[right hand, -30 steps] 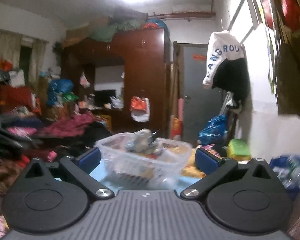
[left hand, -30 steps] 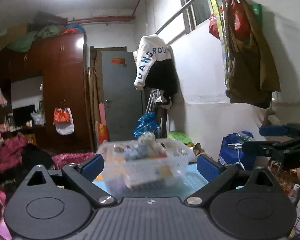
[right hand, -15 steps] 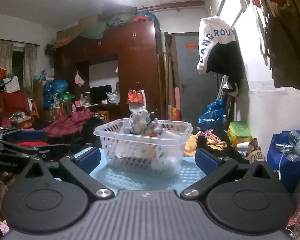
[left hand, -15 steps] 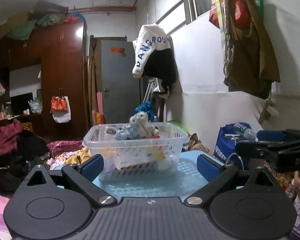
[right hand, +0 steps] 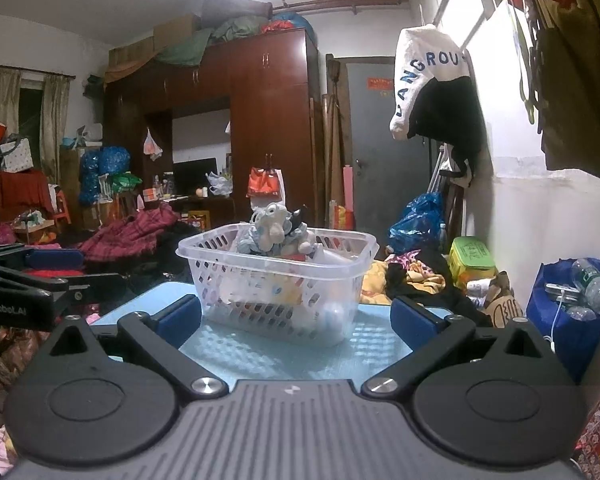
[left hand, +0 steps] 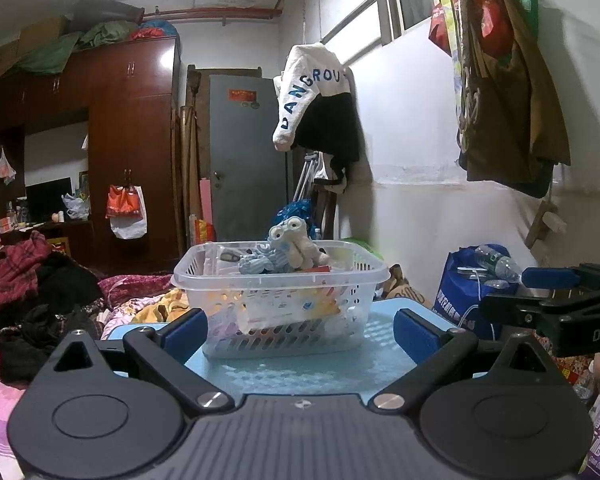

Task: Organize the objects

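Observation:
A clear plastic basket stands on a light blue table. It holds a pale plush toy on top of several small packets. My left gripper is open, level with the table's near edge, the basket ahead between its blue pads. My right gripper is open too and just as far back. Each gripper shows at the edge of the other's view, empty. Neither touches the basket.
Piles of clothes lie left of the table. A blue bag with a plastic bottle stands at the right by the white wall. Hanging garments and bags are overhead on the right.
Both grippers have drawn back and steadied. The basket looks smaller and farther off, with more of the blue table showing in front of it.

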